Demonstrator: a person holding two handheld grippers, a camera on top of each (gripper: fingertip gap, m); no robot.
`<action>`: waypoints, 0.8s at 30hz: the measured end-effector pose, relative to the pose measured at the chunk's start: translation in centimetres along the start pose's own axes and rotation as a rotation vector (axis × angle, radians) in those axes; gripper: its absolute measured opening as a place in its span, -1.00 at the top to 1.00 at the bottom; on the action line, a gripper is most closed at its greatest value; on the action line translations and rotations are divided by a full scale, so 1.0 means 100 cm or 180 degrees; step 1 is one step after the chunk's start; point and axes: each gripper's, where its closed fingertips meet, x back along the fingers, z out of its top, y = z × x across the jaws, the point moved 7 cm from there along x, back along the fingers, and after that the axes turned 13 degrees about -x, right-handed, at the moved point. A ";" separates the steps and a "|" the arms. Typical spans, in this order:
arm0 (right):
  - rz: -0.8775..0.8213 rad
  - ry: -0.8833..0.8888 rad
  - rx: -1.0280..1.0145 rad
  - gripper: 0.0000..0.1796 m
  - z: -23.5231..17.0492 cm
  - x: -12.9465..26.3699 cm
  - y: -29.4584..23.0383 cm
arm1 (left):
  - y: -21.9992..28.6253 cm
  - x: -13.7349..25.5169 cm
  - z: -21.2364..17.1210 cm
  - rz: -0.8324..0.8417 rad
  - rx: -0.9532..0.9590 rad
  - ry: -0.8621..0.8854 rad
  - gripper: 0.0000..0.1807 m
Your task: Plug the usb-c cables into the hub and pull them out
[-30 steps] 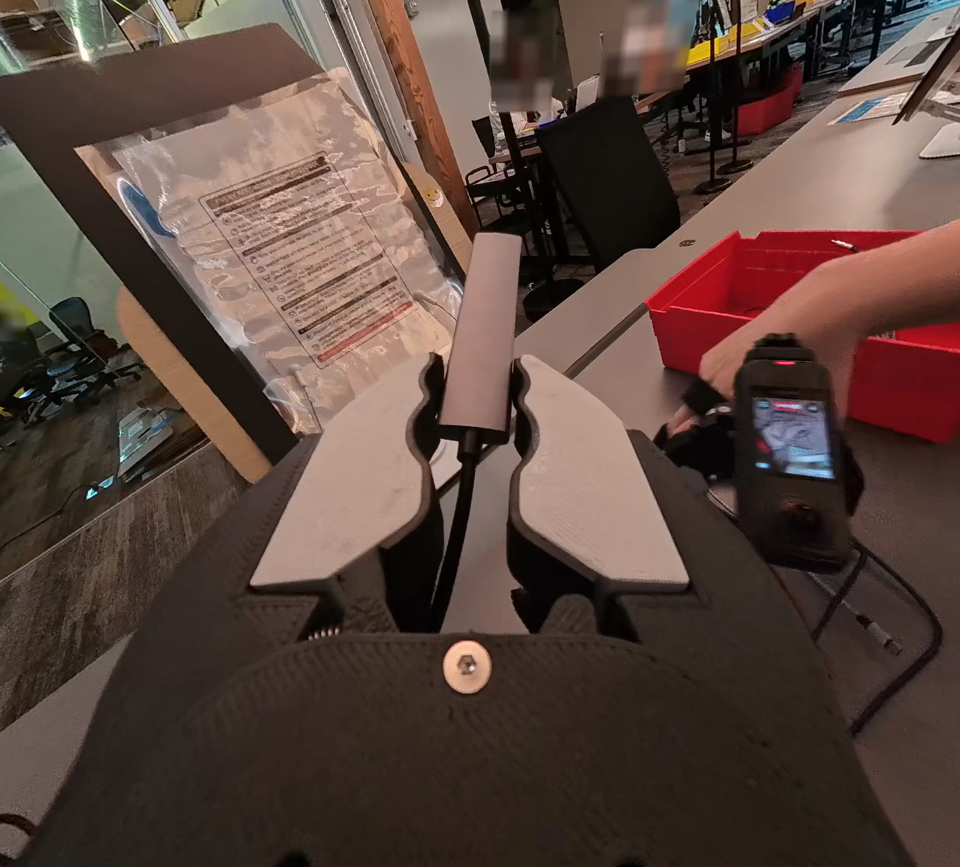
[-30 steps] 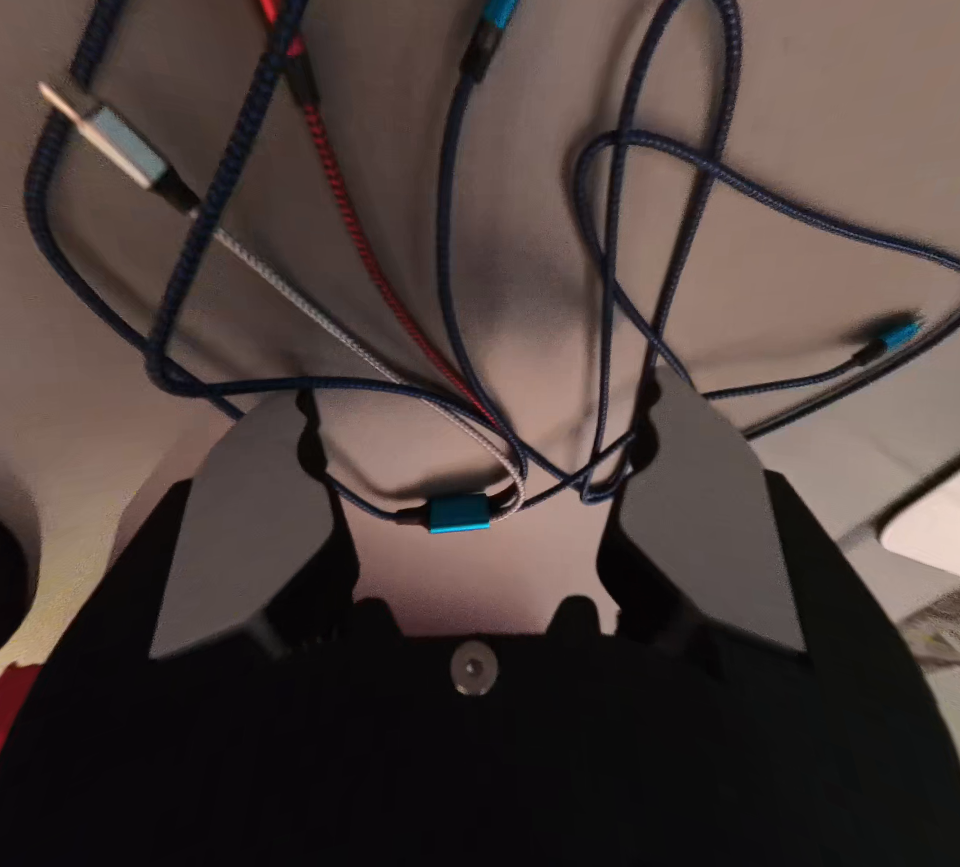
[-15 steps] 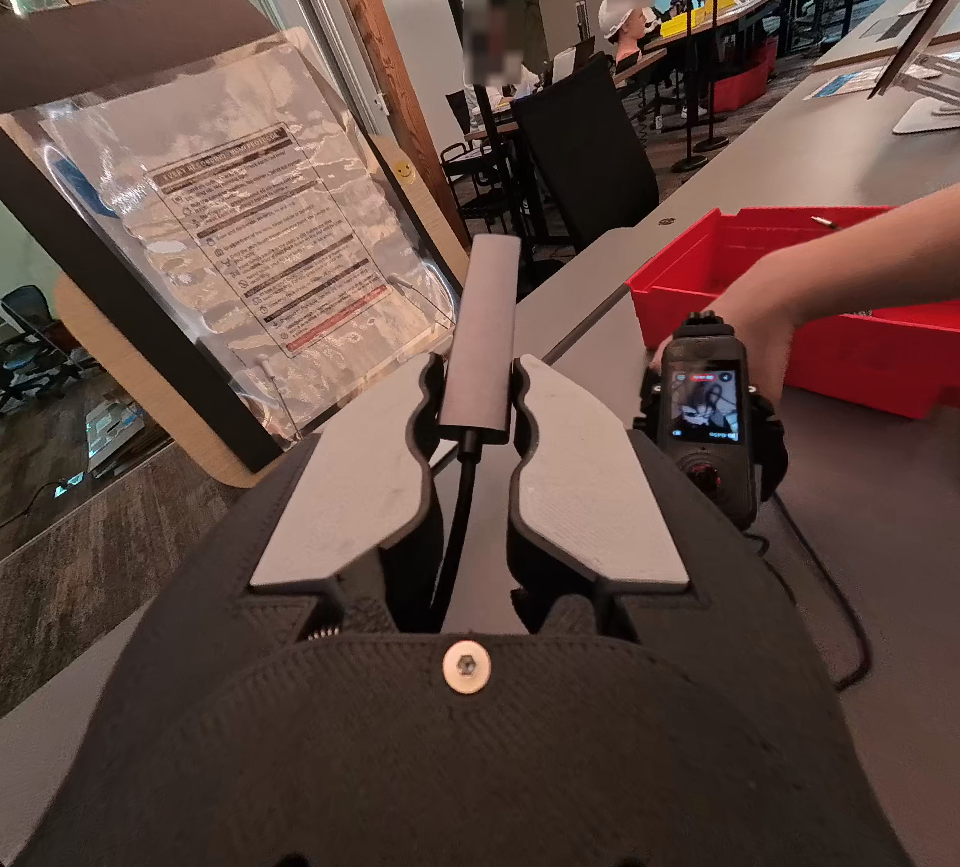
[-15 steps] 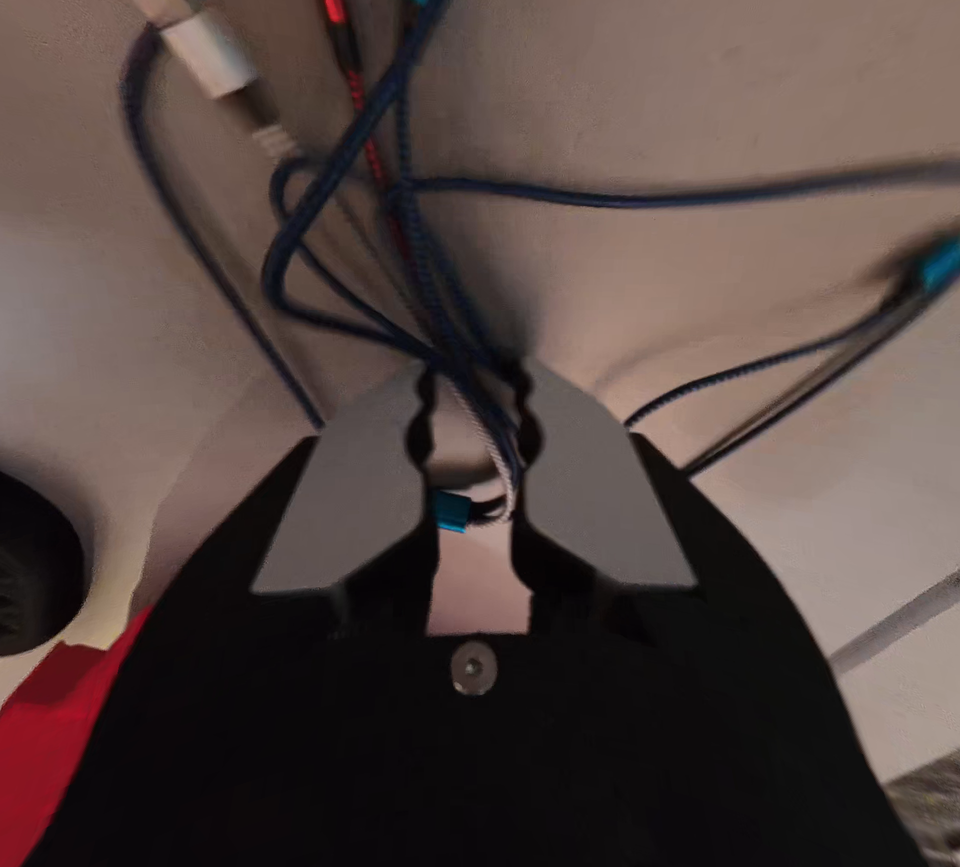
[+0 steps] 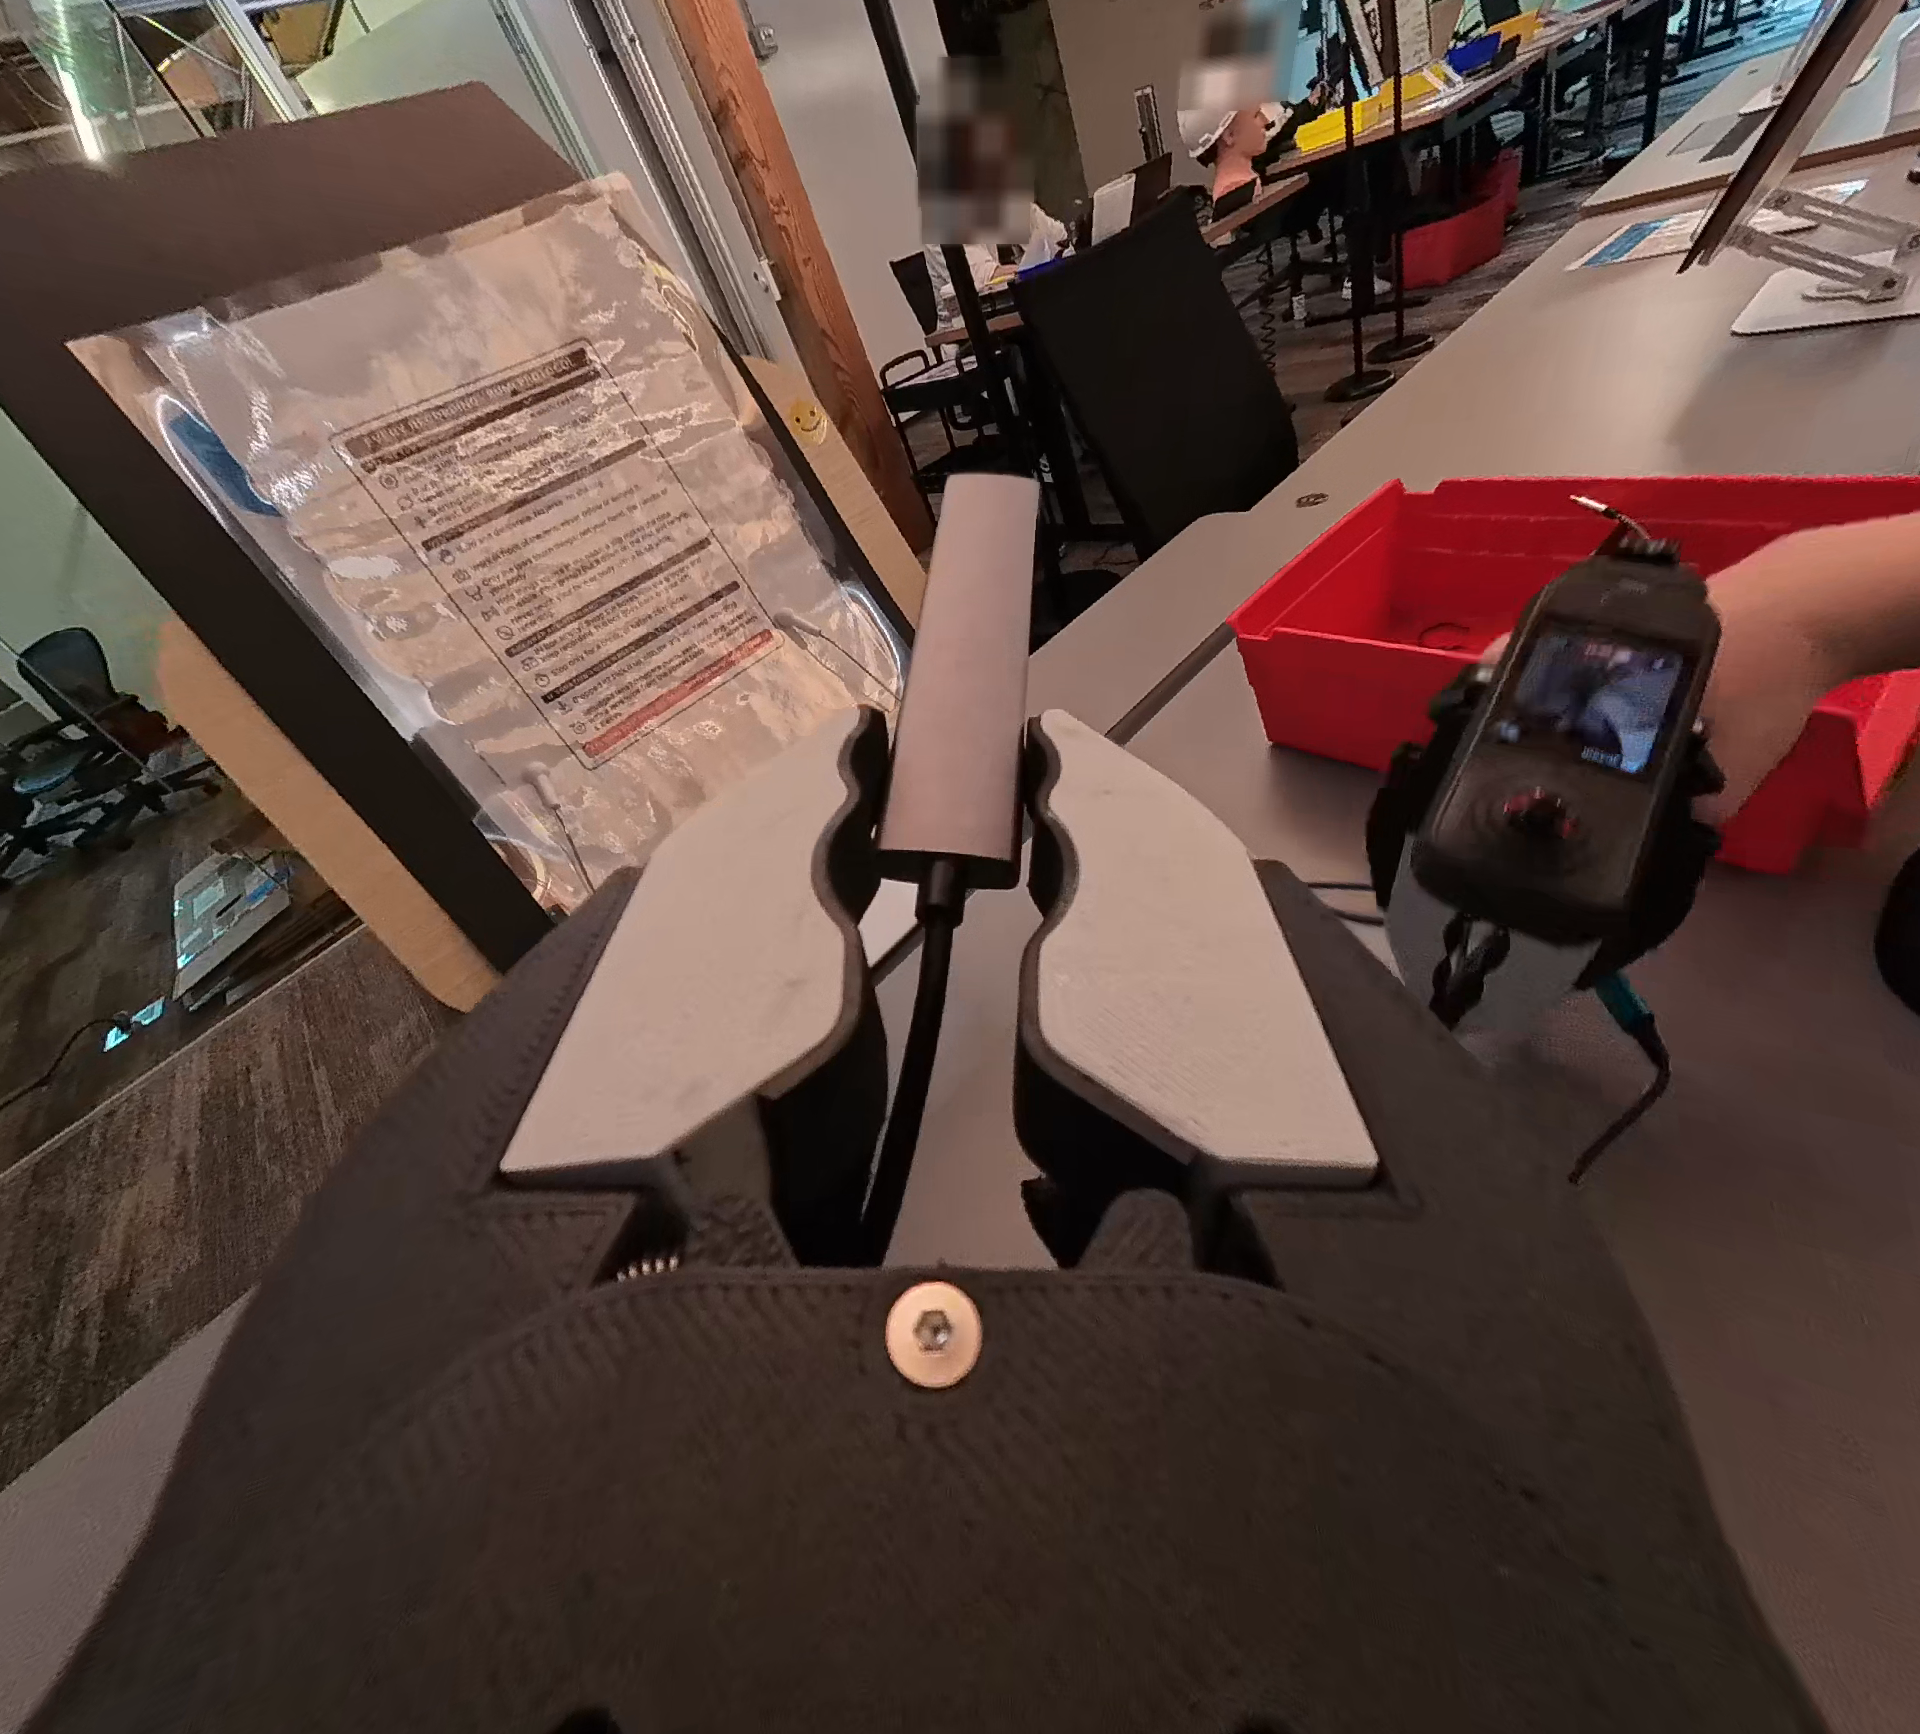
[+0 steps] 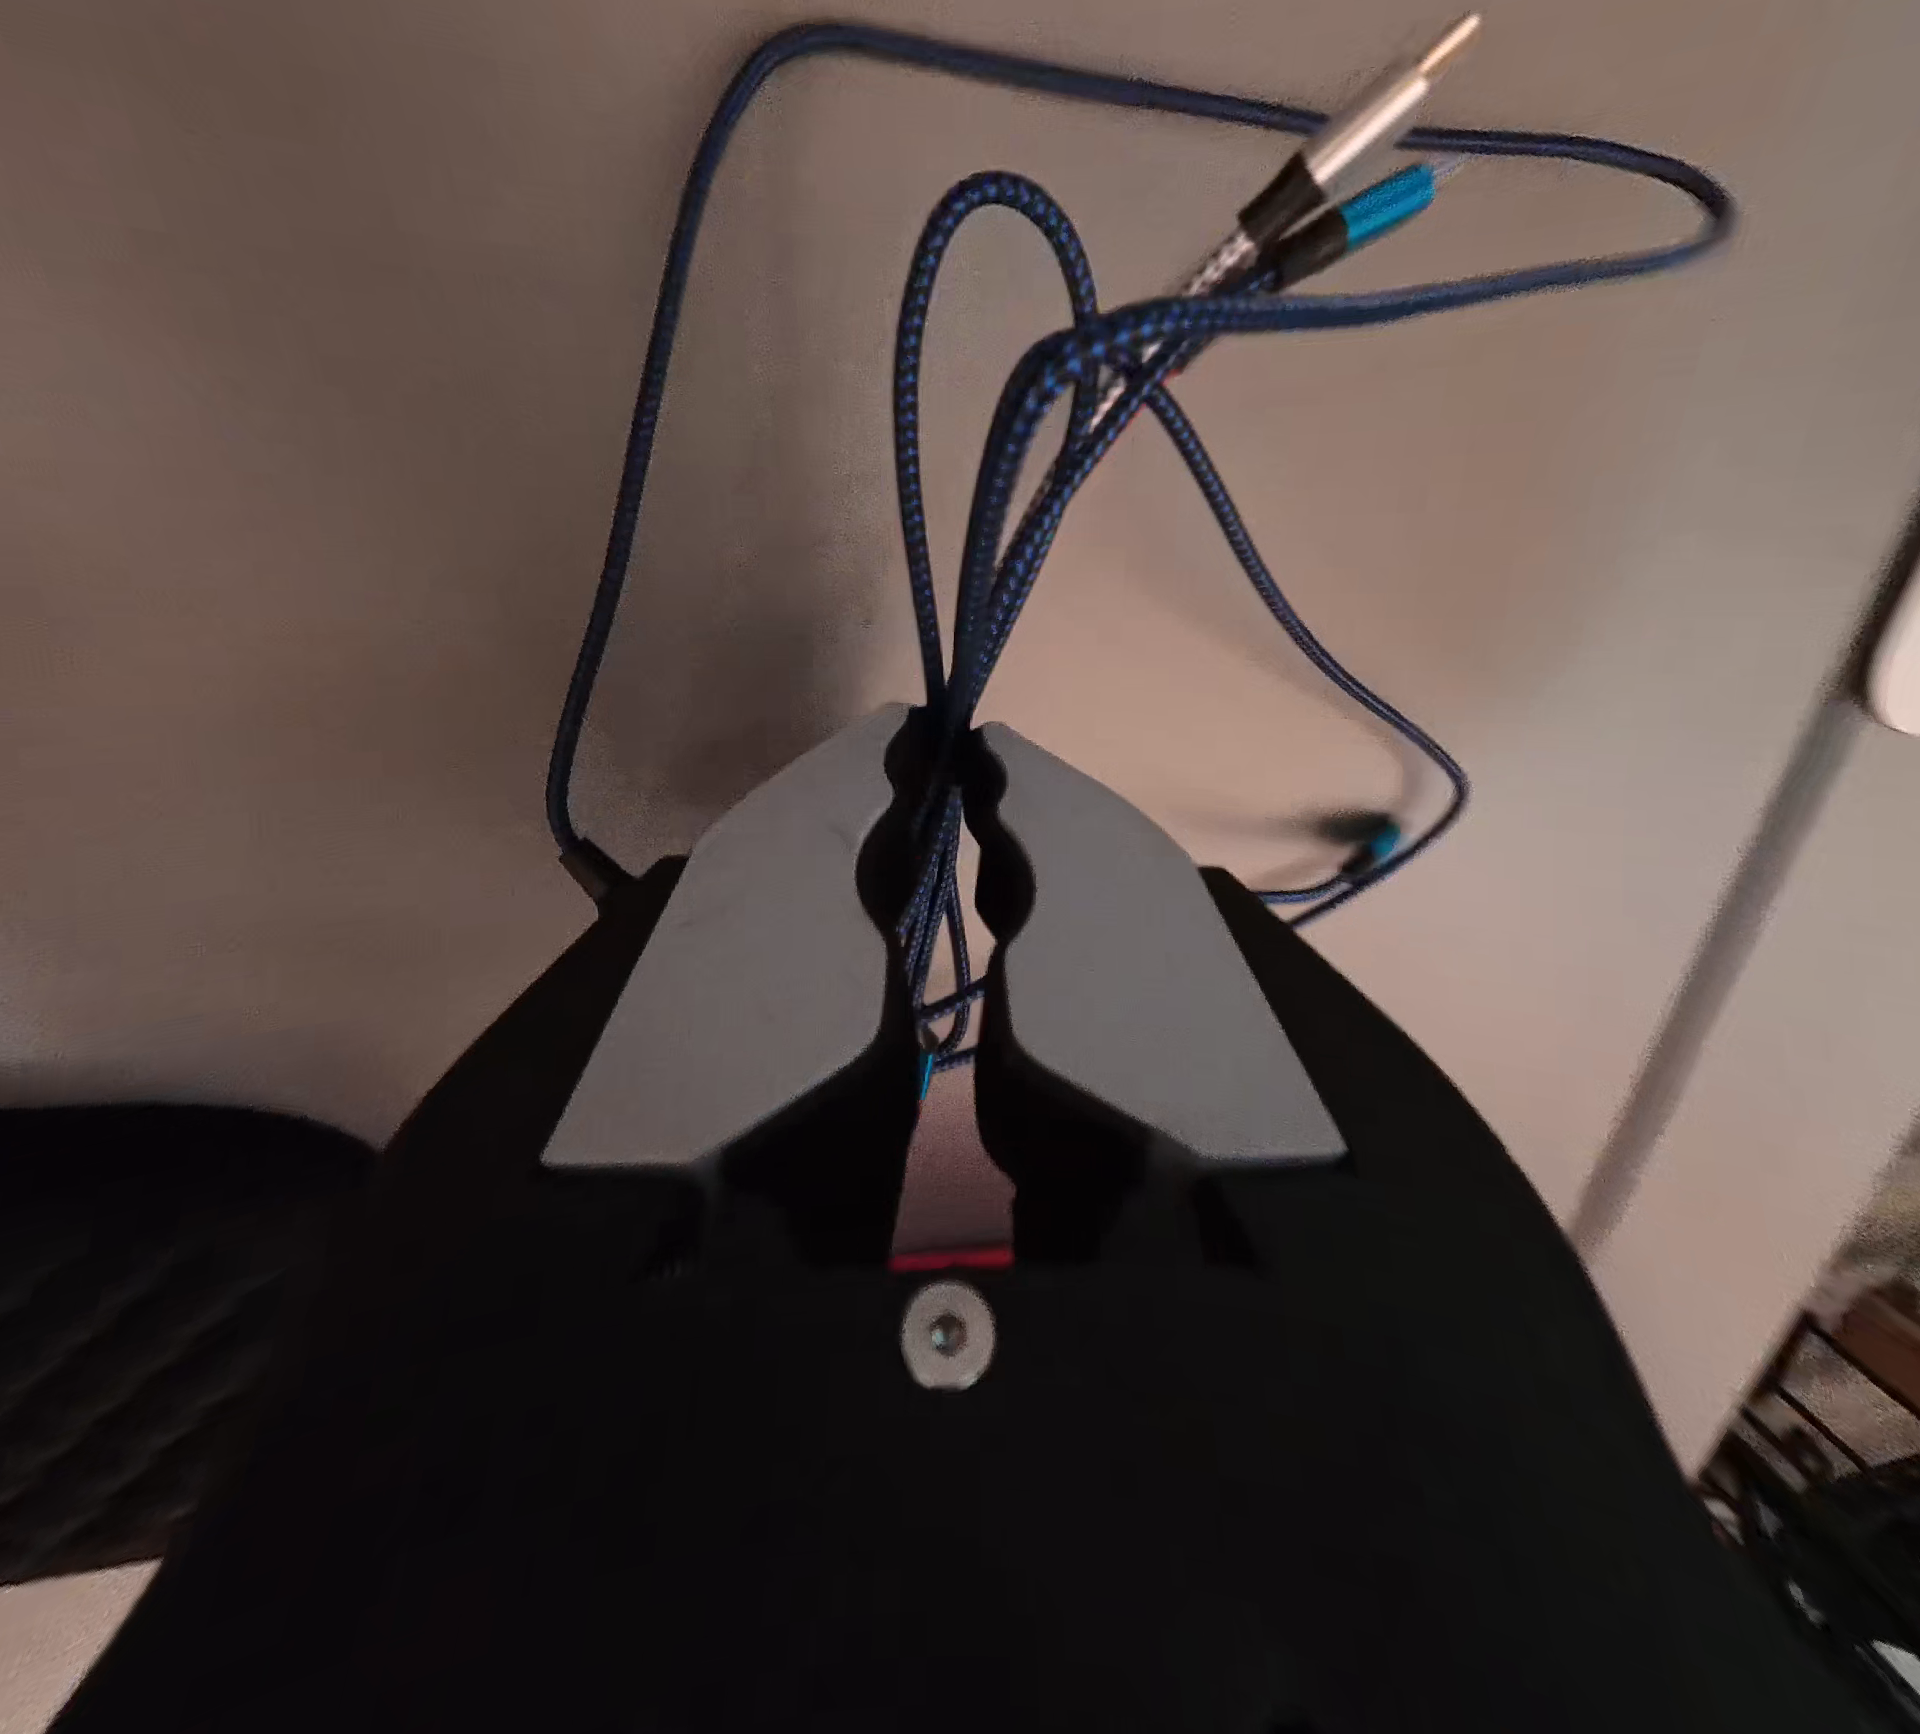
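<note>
My left gripper (image 5: pixel 951 749) is shut on the dark grey hub (image 5: pixel 961 645), which sticks out forward and up between the pads; its black lead (image 5: pixel 914 1040) runs back between the fingers. My right gripper (image 6: pixel 945 739) is shut on a bunch of blue braided cables (image 6: pixel 997 458) and holds them above the grey table (image 6: pixel 312 334). A silver plug (image 6: pixel 1371 115) and a blue plug (image 6: pixel 1382 214) hang free beyond the pads. In the left wrist view the right gripper (image 5: pixel 1496 957) is to the right of the hub, with cable ends (image 5: pixel 1621 1009) dangling from it.
A red bin (image 5: pixel 1455 635) stands on the table behind the right gripper. A clear bag with a printed sheet (image 5: pixel 499 541) leans on a dark board at the left. A metal stand (image 5: pixel 1818 250) is at the far right. A black chair (image 5: pixel 1153 396) is beyond the table edge. The gap from one gripper's tips to the other's is roughly 30 cm.
My right gripper's pads closed from wide open onto the cable bunch and lifted it off the table; the plugs now hang loose. My left gripper kept hold of the hub.
</note>
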 end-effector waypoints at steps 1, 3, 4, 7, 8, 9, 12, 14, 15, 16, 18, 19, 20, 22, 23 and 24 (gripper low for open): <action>-0.0097 0.0035 -0.0006 0.93 0.001 0.013 0.003 | 0.000 0.001 0.001 0.0011 0.0002 0.0015 0.73; -0.0340 0.0099 -0.0016 0.93 0.003 0.046 0.011 | -0.001 0.003 0.003 0.0029 0.0009 0.0045 0.73; -0.0472 0.0156 -0.0040 0.93 0.003 0.066 0.017 | -0.001 0.005 0.004 0.0027 0.0015 0.0058 0.73; -0.0854 0.0457 -0.0260 0.92 -0.003 0.138 0.037 | -0.003 0.008 0.006 0.0054 0.0026 0.0078 0.73; -0.0938 0.0582 -0.0368 0.93 -0.008 0.164 0.043 | -0.003 0.008 0.007 0.0055 0.0029 0.0082 0.73; -0.1022 0.0710 -0.0452 0.93 -0.015 0.188 0.047 | -0.003 0.009 0.007 0.0057 0.0033 0.0084 0.73; -0.1288 0.0857 -0.0564 0.93 -0.048 0.243 0.049 | -0.004 0.010 0.008 0.0077 0.0040 0.0101 0.73; -0.1557 0.0693 -0.0645 0.92 -0.079 0.258 0.048 | -0.005 0.010 0.008 0.0084 0.0046 0.0112 0.73; -0.1663 0.0557 -0.0734 0.93 -0.096 0.257 0.047 | -0.004 0.010 0.008 0.0085 0.0047 0.0120 0.73; -0.1643 0.0404 -0.0790 0.93 -0.113 0.249 0.043 | -0.004 0.010 0.009 0.0077 0.0047 0.0121 0.73; -0.1501 0.0154 -0.0780 0.93 -0.146 0.224 0.031 | -0.003 0.010 0.010 0.0077 0.0040 0.0125 0.73; -0.1391 0.0077 -0.0771 0.93 -0.161 0.208 0.024 | -0.002 0.010 0.010 0.0071 0.0037 0.0131 0.73; -0.1287 0.0009 -0.0793 0.93 -0.176 0.191 0.018 | -0.001 0.010 0.011 0.0060 0.0037 0.0130 0.73; -0.1114 -0.0150 -0.0883 0.94 -0.205 0.161 0.007 | 0.001 0.009 0.011 0.0049 0.0025 0.0127 0.73; -0.1005 -0.0202 -0.0914 0.93 -0.217 0.148 0.002 | 0.002 0.008 0.011 0.0035 0.0019 0.0121 0.73; -0.0821 -0.0214 -0.0945 0.93 -0.226 0.135 -0.004 | 0.004 0.007 0.011 0.0021 0.0014 0.0113 0.73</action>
